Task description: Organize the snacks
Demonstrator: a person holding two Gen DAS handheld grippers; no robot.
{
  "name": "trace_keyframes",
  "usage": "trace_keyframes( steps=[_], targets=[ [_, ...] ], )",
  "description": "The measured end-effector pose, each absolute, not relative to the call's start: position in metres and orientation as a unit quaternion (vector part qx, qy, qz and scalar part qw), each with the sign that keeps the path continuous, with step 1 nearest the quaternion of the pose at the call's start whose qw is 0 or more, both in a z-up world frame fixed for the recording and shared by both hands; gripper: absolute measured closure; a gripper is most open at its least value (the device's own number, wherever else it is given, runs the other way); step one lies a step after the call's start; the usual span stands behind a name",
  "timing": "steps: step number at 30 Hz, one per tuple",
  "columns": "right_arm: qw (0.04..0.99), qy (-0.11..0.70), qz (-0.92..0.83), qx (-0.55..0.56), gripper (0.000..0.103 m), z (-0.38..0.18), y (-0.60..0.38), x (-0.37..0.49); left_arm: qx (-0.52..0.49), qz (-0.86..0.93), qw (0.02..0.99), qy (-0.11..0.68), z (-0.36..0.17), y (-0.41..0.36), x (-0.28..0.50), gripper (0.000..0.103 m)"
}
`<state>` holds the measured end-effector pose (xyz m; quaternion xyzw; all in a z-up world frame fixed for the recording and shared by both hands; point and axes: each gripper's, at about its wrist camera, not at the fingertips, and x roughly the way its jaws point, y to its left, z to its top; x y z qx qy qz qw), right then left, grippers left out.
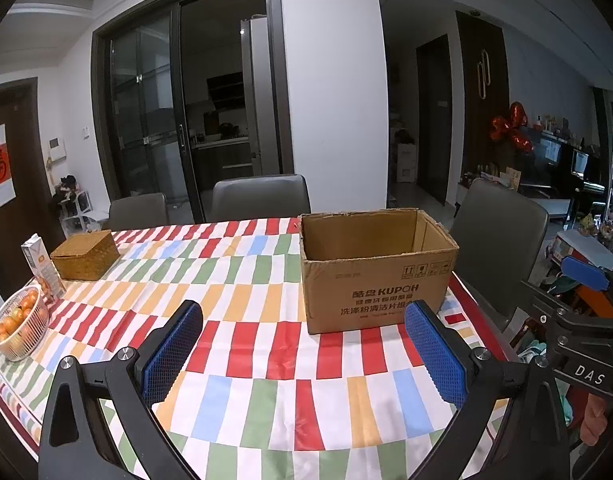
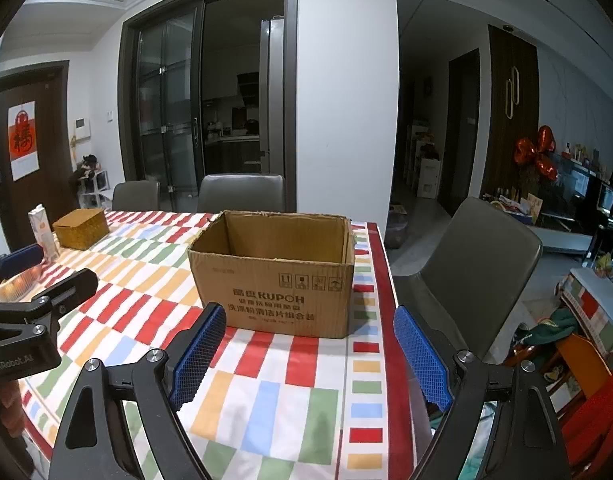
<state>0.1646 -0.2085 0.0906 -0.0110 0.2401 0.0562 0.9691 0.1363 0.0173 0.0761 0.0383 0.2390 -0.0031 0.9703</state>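
The open-topped brown corrugated cardboard box (image 2: 272,276) printed KUPOH is the one clear piece of the snack job; no snack packets show, and what can be seen of its inside is bare. It stands near the right end of the surface with its striped red, green, blue and orange cloth (image 1: 266,360). Judging by thin walls, it should be light, stiff at the corners but yielding mid-wall, so the top rim near a corner looks the best hold.

Left of the box lie a woven tan lidded basket (image 1: 85,255), a tall drink carton (image 1: 42,266) and a white mesh bowl of oranges (image 1: 16,330).

Nearer than the box, the left tongs (image 1: 304,354) and right tongs (image 2: 310,358) both gape wide, blue pads holding and touching nothing.
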Motion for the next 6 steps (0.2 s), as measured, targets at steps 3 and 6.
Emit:
trace_keyframes(
  steps=[3,6],
  targets=[
    [0.969,0.241,0.056,-0.011,0.016,0.0914,-0.2083,0.1643,0.035,-0.003,0.970,0.242,0.0753,0.0173,0.1373,0.000],
    [0.969,0.241,0.056,-0.012,0.016,0.0913,-0.2083,0.1644,0.033,-0.002,0.969,0.244,0.0745,0.0184,0.1385,0.000]
  ],
)
